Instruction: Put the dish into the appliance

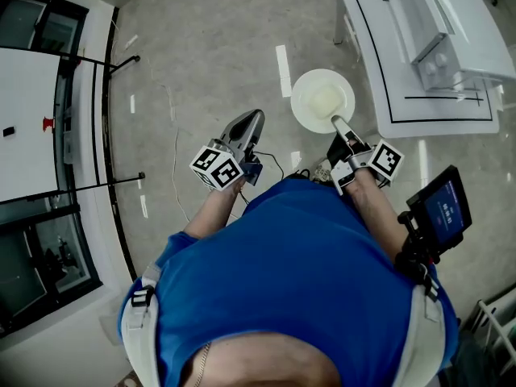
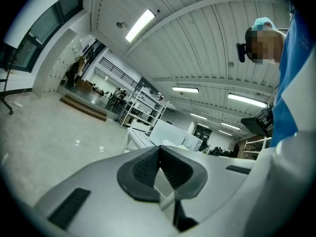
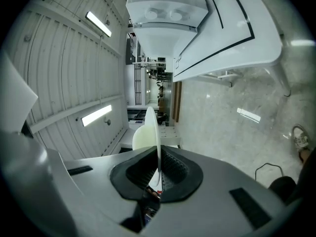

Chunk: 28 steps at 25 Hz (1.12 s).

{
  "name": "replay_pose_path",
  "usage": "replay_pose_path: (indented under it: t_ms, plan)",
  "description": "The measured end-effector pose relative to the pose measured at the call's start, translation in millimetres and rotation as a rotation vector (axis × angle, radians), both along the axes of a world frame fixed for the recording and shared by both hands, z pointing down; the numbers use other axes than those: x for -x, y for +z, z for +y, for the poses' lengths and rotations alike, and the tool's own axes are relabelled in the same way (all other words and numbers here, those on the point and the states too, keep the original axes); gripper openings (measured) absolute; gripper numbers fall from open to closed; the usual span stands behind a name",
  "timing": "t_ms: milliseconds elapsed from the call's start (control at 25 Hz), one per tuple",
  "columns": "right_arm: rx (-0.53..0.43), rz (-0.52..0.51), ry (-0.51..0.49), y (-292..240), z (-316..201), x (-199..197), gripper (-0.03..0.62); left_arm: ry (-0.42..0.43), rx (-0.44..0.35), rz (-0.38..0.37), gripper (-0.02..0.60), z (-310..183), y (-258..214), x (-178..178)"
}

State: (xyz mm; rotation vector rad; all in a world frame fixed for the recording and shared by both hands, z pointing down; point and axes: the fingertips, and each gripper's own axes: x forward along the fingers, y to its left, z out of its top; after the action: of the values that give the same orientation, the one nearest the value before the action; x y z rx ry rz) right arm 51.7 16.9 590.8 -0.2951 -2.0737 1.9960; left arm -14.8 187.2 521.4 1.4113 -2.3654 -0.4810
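A round white dish (image 1: 322,99) hangs level above the grey floor, in front of the person. My right gripper (image 1: 339,124) is shut on its near rim. In the right gripper view the dish (image 3: 151,132) shows edge-on, pinched between the dark pads (image 3: 170,169). My left gripper (image 1: 246,126) is held out to the left of the dish, shut and empty; its pads (image 2: 148,168) meet in the left gripper view. The white appliance (image 1: 442,43) stands on a white table (image 1: 379,71) at the upper right, just right of the dish.
A white table (image 1: 28,107) with dark stands runs along the left side. A small screen (image 1: 443,206) is mounted at the person's right hip. Cables (image 1: 274,166) trail on the floor by the person's feet. White tape marks (image 1: 282,69) lie on the floor.
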Motion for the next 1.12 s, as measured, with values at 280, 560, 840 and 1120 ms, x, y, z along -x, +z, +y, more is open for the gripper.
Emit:
replay_pose_path:
  t_ms: [280, 560, 840, 1120]
  plan:
    - [0.006, 0.023, 0.056, 8, -21, 8, 0.012, 0.039, 0.02, -0.017, 0.008, -21, 0, 25]
    - [-0.006, 0.053, 0.153, 2, -39, 17, 0.012, 0.138, 0.024, -0.025, 0.008, -49, -13, 62]
    - [-0.011, 0.065, 0.314, -4, -67, 44, 0.012, 0.301, 0.022, -0.048, 0.008, -100, -18, 118]
    - [-0.004, 0.07, 0.499, -7, -93, 80, 0.012, 0.505, 0.03, -0.097, 0.008, -163, -22, 178]
